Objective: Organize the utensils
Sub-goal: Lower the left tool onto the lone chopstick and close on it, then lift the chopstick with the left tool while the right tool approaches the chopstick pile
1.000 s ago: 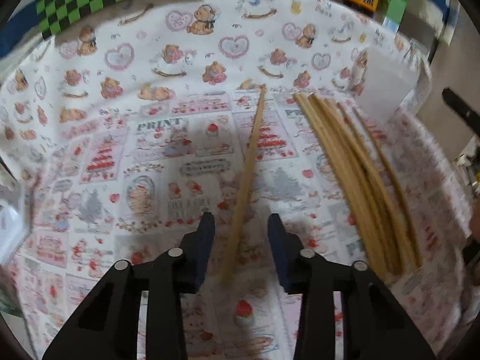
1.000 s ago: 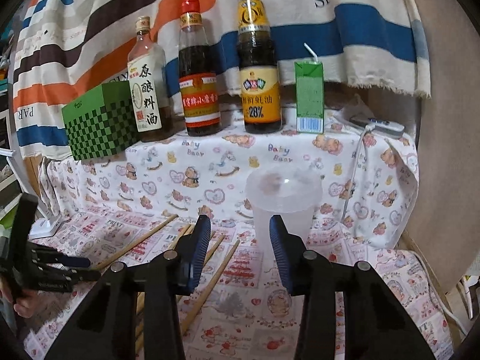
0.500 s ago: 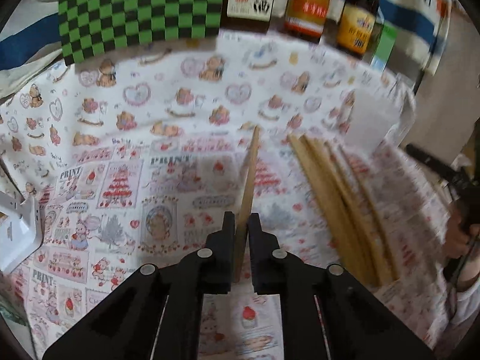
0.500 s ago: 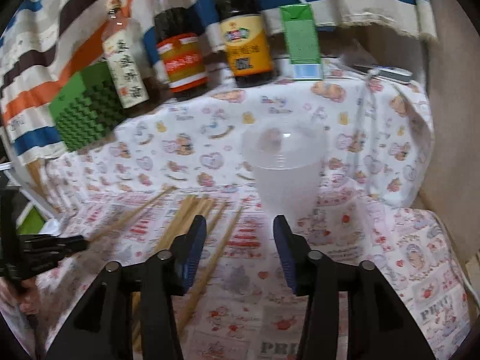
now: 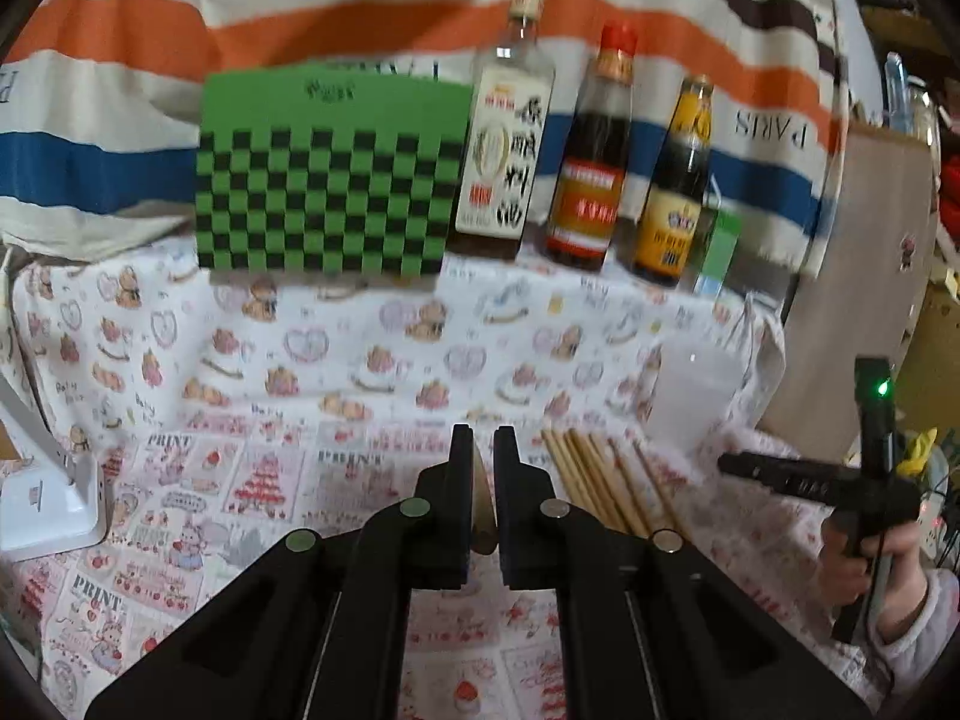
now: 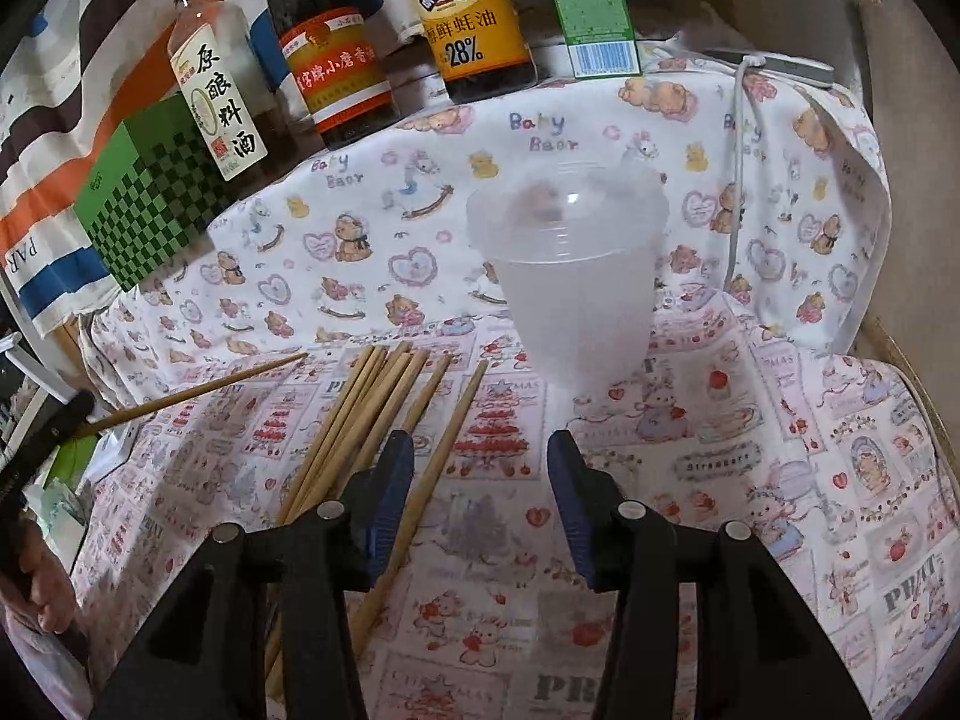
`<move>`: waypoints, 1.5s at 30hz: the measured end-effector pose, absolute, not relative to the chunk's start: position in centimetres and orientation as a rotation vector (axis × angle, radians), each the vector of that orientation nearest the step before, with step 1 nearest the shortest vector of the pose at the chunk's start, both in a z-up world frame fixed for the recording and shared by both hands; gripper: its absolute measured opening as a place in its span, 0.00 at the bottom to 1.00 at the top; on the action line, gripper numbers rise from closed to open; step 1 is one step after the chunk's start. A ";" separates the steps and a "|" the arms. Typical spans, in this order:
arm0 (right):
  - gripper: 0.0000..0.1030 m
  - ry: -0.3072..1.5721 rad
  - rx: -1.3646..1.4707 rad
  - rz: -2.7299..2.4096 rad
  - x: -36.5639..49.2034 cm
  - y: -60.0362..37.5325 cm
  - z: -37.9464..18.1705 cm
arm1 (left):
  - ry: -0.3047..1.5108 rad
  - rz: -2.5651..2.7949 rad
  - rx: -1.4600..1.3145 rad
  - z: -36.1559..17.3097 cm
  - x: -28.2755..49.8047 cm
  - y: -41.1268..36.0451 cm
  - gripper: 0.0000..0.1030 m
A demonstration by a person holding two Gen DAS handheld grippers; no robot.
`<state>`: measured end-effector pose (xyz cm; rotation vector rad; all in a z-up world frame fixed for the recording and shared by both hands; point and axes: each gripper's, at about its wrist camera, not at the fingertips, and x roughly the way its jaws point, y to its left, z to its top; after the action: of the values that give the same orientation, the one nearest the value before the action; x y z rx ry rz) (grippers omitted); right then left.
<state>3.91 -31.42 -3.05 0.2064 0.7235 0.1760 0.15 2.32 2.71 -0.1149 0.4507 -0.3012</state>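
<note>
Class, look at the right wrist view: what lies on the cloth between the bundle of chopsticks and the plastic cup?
One chopstick lies alone between the bundle of chopsticks and the plastic cup, with bare cloth beyond it. The right wrist view shows this.

Cup [image 6: 573, 294] right of chopsticks [image 6: 366, 414], bottles [image 6: 336, 54] seemingly behind

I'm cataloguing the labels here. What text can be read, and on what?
"原酿料酒": clear bottle
"28%" and "鲜蚝油": yellow-label bottle
"Baby Bear": bear cloth
"PRINT", "Strawbare": patchwork cloth
"PARIS", mirrored: striped cloth
Red-label bottle, carton barcode: too blurred.
</note>
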 end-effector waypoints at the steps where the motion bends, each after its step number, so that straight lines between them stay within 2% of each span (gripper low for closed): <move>1: 0.48 0.716 0.191 0.178 3.8 -31.1 -3.0 | 0.432 -0.299 -0.127 2.8 -0.1 2.5 0.05; 7: 0.43 0.708 0.171 0.202 3.6 -30.5 -2.9 | 0.278 -0.286 -0.180 4.6 -2.1 4.1 0.05; 9: 0.37 0.718 0.183 0.209 3.8 -30.7 -3.0 | 0.251 -0.283 -0.194 5.0 -2.4 4.7 0.05; 15: 0.36 0.722 0.246 0.260 3.4 -31.0 -2.3 | 0.174 -0.270 -0.191 5.7 -3.2 5.6 0.05; 21: 0.36 0.679 0.171 0.199 3.1 -30.5 -1.7 | 0.189 -0.247 -0.145 7.7 -2.6 4.8 0.05; 28: 0.36 0.712 0.296 0.218 3.4 -32.8 -2.0 | 0.221 -0.260 -0.077 9.7 -0.3 0.6 0.05; 34: 0.36 0.695 0.291 0.233 3.1 -32.7 -1.7 | 0.233 -0.259 -0.084 9.4 2.4 -2.5 0.08; 41: 0.36 0.670 0.253 0.222 2.5 -32.4 -1.3 | 0.285 -0.242 -0.105 8.0 3.4 -2.8 0.08; 45: 0.22 0.657 0.256 0.222 2.4 -33.0 -0.9 | 0.310 -0.264 -0.139 8.5 3.0 -2.2 0.05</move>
<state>2.41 -32.96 -0.91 0.2560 0.6568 0.2222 2.98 -2.22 8.45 -0.1392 0.3103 -0.2637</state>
